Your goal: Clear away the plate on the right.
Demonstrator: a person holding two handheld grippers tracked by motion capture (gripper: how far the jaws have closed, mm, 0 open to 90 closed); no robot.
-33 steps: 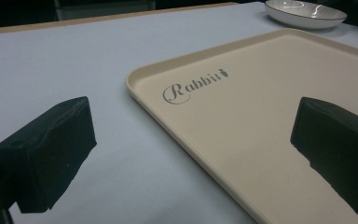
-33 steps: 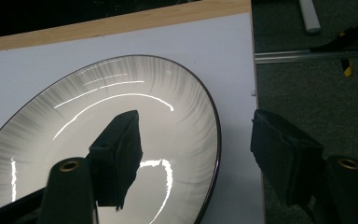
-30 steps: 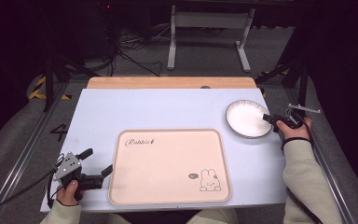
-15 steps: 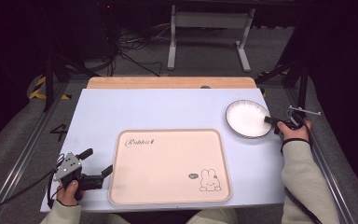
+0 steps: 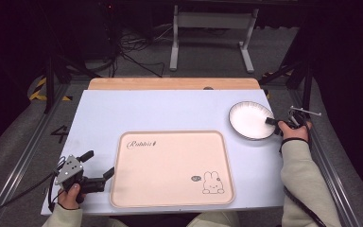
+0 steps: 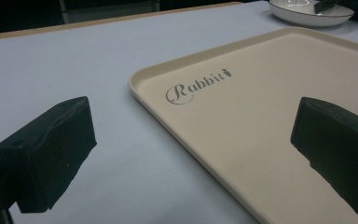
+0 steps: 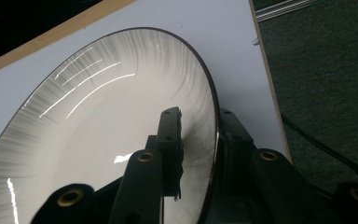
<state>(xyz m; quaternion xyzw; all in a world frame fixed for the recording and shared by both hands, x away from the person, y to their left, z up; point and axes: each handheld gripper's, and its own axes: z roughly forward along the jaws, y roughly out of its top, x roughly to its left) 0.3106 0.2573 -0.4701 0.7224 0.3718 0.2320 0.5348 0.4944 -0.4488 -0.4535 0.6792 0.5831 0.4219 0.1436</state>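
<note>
A white plate point(image 5: 250, 120) with a dark rim sits at the table's right edge. My right gripper point(image 5: 272, 124) straddles its near rim. In the right gripper view one finger point(image 7: 170, 140) lies inside the plate point(image 7: 98, 130) and the other stands just outside the rim. The jaws have just been closing with the rim between them, and a small gap remains on the inner side. My left gripper point(image 5: 99, 163) rests open at the front left, beside the beige rabbit tray point(image 5: 170, 134). Nothing is between its jaws. The left gripper view shows the tray's corner point(image 6: 140, 88) and the plate point(image 6: 307, 11) far off.
The pale blue table point(image 5: 146, 109) has a wooden strip point(image 5: 170, 83) along its far edge. Metal rails run along both sides. A stand's legs point(image 5: 208, 42) and cables lie on the dark floor beyond.
The right gripper has shifted slightly and its jaws have narrowed around the plate's rim. The left gripper, tray and plate stay where they were.
</note>
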